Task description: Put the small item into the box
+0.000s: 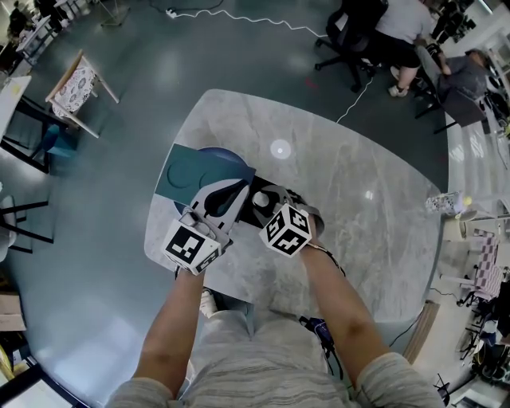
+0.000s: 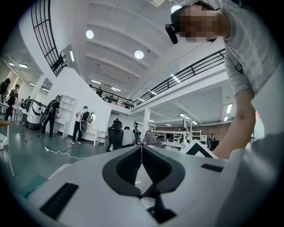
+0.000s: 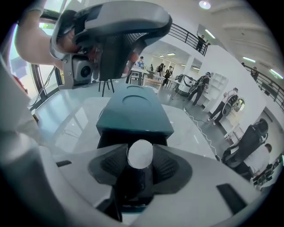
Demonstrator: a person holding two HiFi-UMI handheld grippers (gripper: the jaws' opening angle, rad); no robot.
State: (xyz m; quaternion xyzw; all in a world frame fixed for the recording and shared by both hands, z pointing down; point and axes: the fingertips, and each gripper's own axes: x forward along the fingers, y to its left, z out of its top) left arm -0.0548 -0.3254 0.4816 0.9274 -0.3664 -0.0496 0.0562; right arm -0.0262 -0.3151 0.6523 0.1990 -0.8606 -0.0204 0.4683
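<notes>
A teal box (image 1: pixel 190 170) lies on the marble table (image 1: pixel 358 215). In the right gripper view its lid (image 3: pixel 135 111) stands raised over a dark opening (image 3: pixel 111 138) that faces me. The small item (image 3: pixel 140 154) is white and round, and my right gripper (image 3: pixel 140 156) is shut on it just in front of that opening. In the head view the item (image 1: pixel 260 199) shows at the right gripper (image 1: pixel 258 204) tips, beside the box's right edge. The left gripper (image 1: pixel 237 191) hovers over the box edge, and its jaws (image 2: pixel 141 153) are shut with nothing visible between them.
A plastic bottle (image 1: pixel 446 202) stands at the table's right edge. Seated people and office chairs (image 1: pixel 374 40) are beyond the table's far side, with a white cable (image 1: pixel 255 20) on the floor. A wooden chair (image 1: pixel 73 88) stands to the left.
</notes>
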